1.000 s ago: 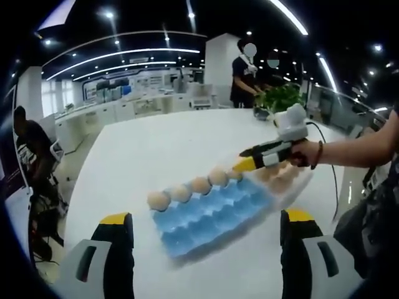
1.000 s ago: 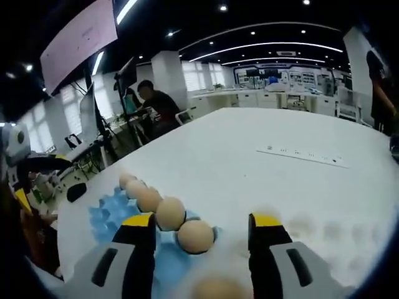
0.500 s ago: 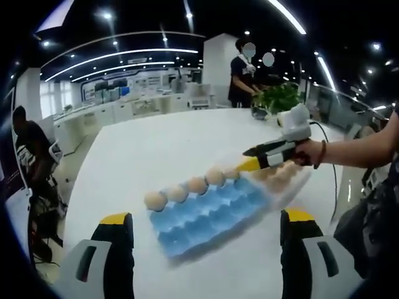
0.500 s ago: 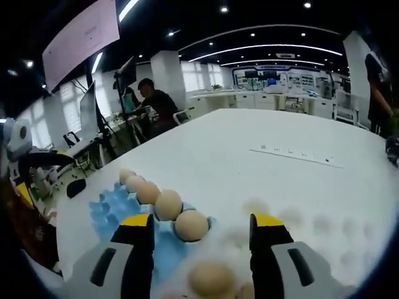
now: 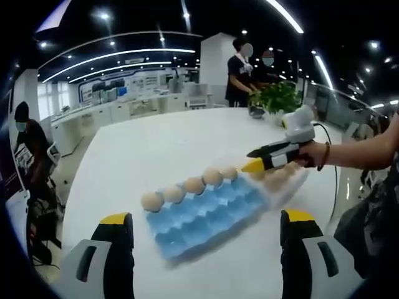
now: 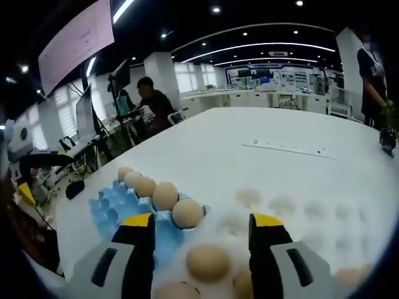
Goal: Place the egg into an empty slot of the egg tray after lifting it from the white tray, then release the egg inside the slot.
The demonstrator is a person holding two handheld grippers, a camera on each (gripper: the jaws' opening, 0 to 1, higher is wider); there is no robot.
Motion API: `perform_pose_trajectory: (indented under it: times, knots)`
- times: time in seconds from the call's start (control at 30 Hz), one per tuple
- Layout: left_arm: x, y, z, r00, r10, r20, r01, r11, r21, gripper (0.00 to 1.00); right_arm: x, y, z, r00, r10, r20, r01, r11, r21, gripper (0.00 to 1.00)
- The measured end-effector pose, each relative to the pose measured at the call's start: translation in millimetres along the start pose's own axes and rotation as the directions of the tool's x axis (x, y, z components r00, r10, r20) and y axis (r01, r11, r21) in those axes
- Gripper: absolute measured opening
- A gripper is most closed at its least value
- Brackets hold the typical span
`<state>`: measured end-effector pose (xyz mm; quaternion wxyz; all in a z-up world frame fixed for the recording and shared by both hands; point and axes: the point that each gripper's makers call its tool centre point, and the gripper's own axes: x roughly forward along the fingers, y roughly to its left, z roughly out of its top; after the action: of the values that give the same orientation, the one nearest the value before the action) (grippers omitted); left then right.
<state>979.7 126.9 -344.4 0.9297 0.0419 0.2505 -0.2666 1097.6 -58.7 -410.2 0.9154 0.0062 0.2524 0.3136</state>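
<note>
On the white counter (image 5: 156, 149) lies a blue egg tray (image 5: 206, 215), and along its far edge sits a row of five eggs (image 5: 194, 184), each in its own slot, while the nearer slots are bare. Just to the right of it, touching or nearly so, is the white tray (image 6: 312, 215), its surface dimpled with shallow hollows and several more eggs resting in them. In the right gripper view the right hand-held gripper (image 6: 202, 233) hangs low over the near end of the white tray with its yellow-tipped jaws spread wide, and one egg (image 6: 209, 261) sits loose in the tray between them, untouched by either jaw. In the left gripper view that same gripper reaches in from the right, held in a person's hand (image 5: 312, 152) with a band at the wrist, its yellow tips close above the eggs where the two trays meet. The left hand-held gripper (image 5: 206, 233) hovers well back on the near side of the blue tray, jaws wide and holding nothing. A potted plant (image 5: 277, 98) stands at the far end of the counter.
</note>
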Motion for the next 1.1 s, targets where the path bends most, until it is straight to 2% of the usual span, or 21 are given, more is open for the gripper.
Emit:
perform_pose_trajectory:
  times: [0.37, 0.5, 0.8, 1.1]
  knots:
    - [1, -3.0, 0.6, 1.000, -0.014, -0.001, 0.014, 1.000, 0.012, 1.00, -6, -4, -9.9, 0.999, -0.042, -0.006, 0.042, 0.999, 0.018, 0.59]
    - [1, -3.3, -0.2, 1.000, -0.016, -0.002, 0.016, 1.000, 0.012, 1.00, -6, -5, -16.3, 0.997, -0.070, -0.019, 0.071, 0.997, 0.016, 0.55]
    - [0, -2.3, -3.4, 1.000, -0.016, -0.006, 0.016, 1.000, 0.007, 1.00, -9, -7, -18.2, 0.988, -0.151, -0.036, 0.147, 0.986, -0.077, 0.42]
    - [1, -2.1, -2.5, 1.000, -0.020, -0.002, 0.020, 1.000, 0.009, 1.00, -9, -7, -18.3, 0.978, -0.205, -0.046, 0.202, 0.977, -0.073, 0.37]
